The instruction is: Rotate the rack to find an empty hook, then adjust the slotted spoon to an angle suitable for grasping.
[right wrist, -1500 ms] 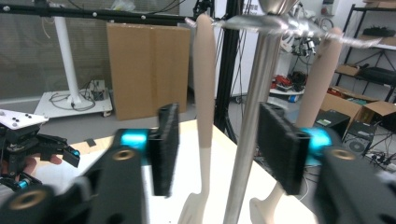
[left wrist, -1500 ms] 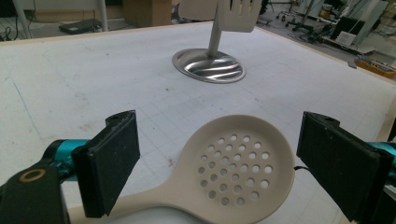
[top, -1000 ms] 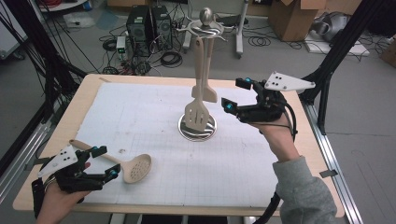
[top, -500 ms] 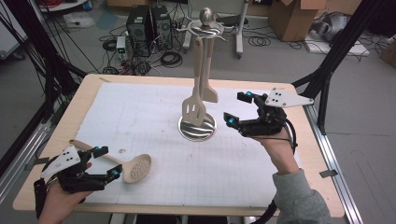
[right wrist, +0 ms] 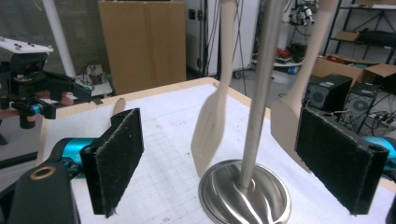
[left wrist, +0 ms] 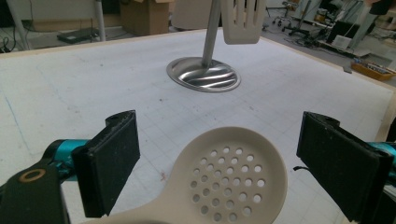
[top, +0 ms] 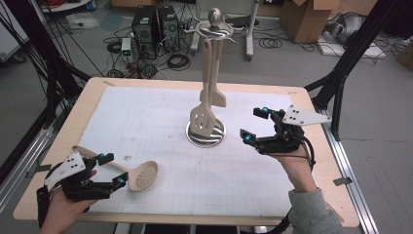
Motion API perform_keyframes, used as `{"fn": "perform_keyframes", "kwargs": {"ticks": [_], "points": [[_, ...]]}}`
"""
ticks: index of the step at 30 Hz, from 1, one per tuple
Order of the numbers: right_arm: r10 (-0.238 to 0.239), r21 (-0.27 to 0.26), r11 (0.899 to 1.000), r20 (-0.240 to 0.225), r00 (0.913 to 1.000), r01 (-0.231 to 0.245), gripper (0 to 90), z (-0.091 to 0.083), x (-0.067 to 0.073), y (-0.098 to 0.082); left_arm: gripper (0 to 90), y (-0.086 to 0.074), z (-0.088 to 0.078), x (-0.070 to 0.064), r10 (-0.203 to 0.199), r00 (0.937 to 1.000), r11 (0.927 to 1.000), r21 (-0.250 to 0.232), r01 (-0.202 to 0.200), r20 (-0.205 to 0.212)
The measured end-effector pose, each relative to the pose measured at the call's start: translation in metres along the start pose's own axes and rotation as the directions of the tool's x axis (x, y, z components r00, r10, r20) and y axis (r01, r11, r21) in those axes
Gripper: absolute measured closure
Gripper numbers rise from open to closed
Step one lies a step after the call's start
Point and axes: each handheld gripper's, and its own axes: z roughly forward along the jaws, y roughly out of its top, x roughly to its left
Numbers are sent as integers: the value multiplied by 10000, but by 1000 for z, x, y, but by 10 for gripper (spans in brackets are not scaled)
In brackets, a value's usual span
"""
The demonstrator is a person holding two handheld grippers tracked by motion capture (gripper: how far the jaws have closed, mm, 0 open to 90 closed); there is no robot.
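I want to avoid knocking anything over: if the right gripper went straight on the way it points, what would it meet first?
Probably the stand's steel pole, centred between the open fingers of the right gripper, though the hanging spatula may be nearer; depth is unclear.

Your skimmer (top: 136,175) on the table (top: 311,204) near left between your left gripper (top: 109,170) jaws, utensil stand (top: 206,132) at centre, your right gripper (top: 256,126) just right of it

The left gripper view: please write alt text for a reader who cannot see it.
A beige perforated spoon lies on the white gridded table between the open black jaws of the left gripper. Behind it stands a metal utensil stand, with a slotted spatula hanging.
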Motion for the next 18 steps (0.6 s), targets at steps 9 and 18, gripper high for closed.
{"fn": "perform_keyframes", "kwargs": {"ticks": [9, 18], "points": [[126, 70, 9999, 360, 9993, -128, 147, -17, -1, -19, 134, 2, 7, -2, 110, 9999, 9999, -42, -110, 99], [265, 317, 9992, -157, 9995, -260, 147, -29, -2, -41, 131, 1, 9, 1, 269, 9995, 9995, -193, -266, 168]]}}
